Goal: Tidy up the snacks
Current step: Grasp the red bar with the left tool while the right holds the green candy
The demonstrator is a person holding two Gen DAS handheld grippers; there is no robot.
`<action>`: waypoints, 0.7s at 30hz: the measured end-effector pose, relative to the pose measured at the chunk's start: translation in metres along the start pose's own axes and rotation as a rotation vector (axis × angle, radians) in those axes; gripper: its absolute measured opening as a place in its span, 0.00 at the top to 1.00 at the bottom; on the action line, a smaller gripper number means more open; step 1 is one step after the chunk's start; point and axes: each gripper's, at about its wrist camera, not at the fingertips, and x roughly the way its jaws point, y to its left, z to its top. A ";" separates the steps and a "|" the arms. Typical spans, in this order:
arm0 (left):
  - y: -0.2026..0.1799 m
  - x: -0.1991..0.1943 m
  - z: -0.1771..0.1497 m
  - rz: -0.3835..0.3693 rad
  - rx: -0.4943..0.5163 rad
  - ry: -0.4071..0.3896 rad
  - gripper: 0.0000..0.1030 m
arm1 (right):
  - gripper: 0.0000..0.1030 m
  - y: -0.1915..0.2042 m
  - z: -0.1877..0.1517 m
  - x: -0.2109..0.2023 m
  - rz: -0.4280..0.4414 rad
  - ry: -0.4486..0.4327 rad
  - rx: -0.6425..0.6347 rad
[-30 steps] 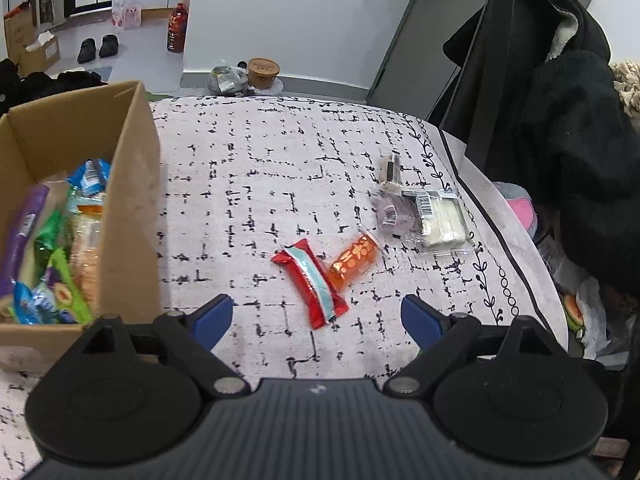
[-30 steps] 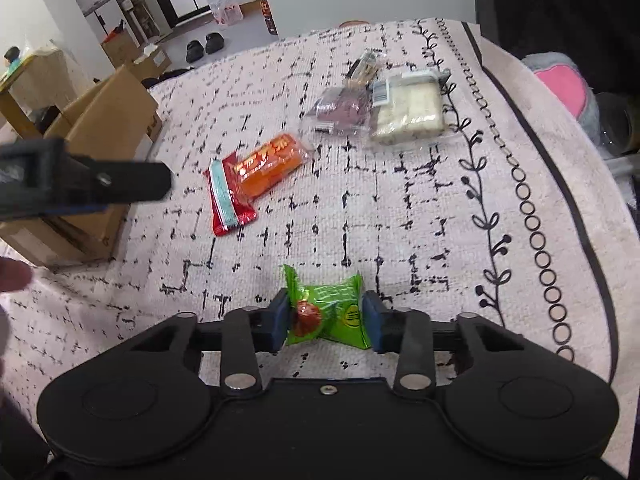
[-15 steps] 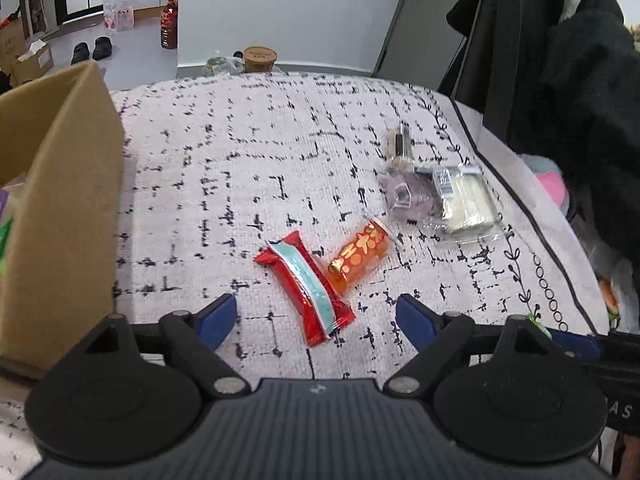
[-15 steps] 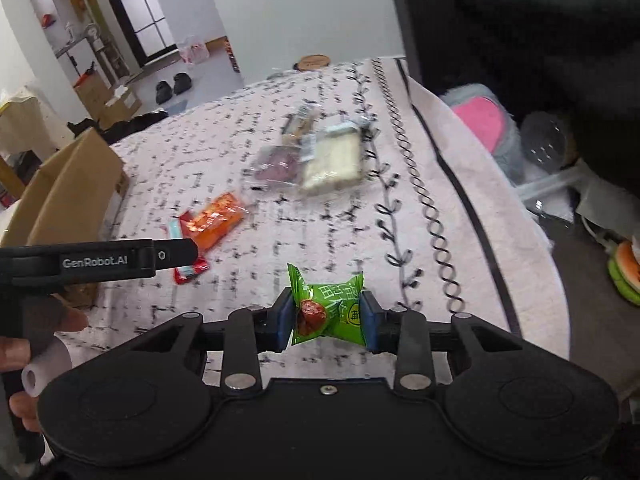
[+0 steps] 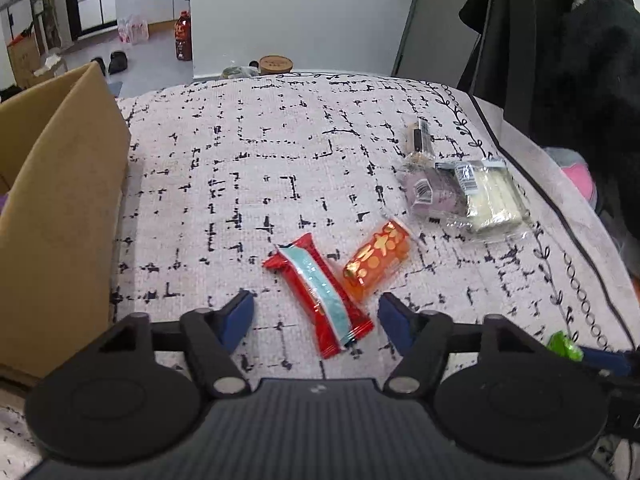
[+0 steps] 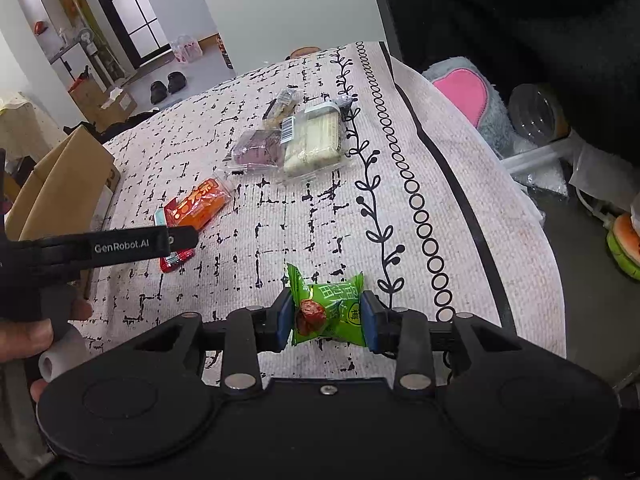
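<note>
My right gripper (image 6: pixel 327 318) is shut on a green snack packet (image 6: pixel 328 309) and holds it above the patterned cloth. The packet's tip also shows in the left wrist view (image 5: pixel 565 345). My left gripper (image 5: pixel 314 315) is open, its jaws on either side of the near end of a red snack bar (image 5: pixel 318 296) lying on the cloth. An orange packet (image 5: pixel 377 261) lies just right of the bar. A purple packet (image 5: pixel 430 196), a pale cracker packet (image 5: pixel 490 197) and a small clear packet (image 5: pixel 418 140) lie farther back right. In the right wrist view my left gripper (image 6: pixel 172 240) reaches over the red bar (image 6: pixel 176 258).
A cardboard box (image 5: pixel 60 208) stands at the left on the cloth-covered table (image 5: pixel 260 152). Dark coats (image 5: pixel 560 60) hang at the right. A pink and grey plush (image 6: pixel 472 96) and clutter lie beyond the table's right edge.
My left gripper has moved right, away from the box, and closer to the red bar. My right gripper has lifted the green packet and swung right.
</note>
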 end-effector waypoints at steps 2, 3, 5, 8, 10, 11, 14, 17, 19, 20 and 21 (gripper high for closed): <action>0.000 0.000 -0.002 0.009 0.017 -0.002 0.41 | 0.66 0.000 -0.001 0.000 0.005 0.000 0.005; 0.001 0.001 -0.002 0.012 0.019 -0.003 0.44 | 0.66 0.000 -0.001 0.000 0.007 0.000 0.005; 0.000 0.002 -0.002 0.034 0.021 -0.008 0.50 | 0.66 0.002 -0.001 0.001 0.011 0.000 0.004; 0.003 0.001 -0.001 0.059 0.008 -0.010 0.62 | 0.66 0.005 -0.001 0.001 0.017 0.000 0.001; 0.006 -0.001 -0.001 0.066 0.006 -0.012 0.69 | 0.66 0.005 -0.002 0.001 0.019 -0.001 0.000; 0.008 -0.001 -0.001 0.063 0.007 -0.013 0.73 | 0.66 0.005 -0.003 0.001 0.020 -0.002 0.002; 0.017 -0.005 0.000 0.042 -0.010 -0.007 0.83 | 0.66 0.002 -0.003 0.002 0.023 -0.002 0.012; 0.022 -0.009 0.001 0.023 -0.038 0.001 0.87 | 0.66 0.003 -0.002 0.003 0.024 -0.004 0.017; 0.025 -0.013 0.000 0.010 -0.049 0.002 0.88 | 0.66 0.005 -0.001 0.003 0.027 -0.008 0.016; 0.025 -0.015 -0.001 0.004 -0.053 0.002 0.90 | 0.66 0.006 -0.001 0.003 0.028 -0.011 0.015; 0.025 -0.017 -0.001 -0.001 -0.055 0.001 0.94 | 0.66 0.007 0.000 0.002 0.030 -0.014 0.013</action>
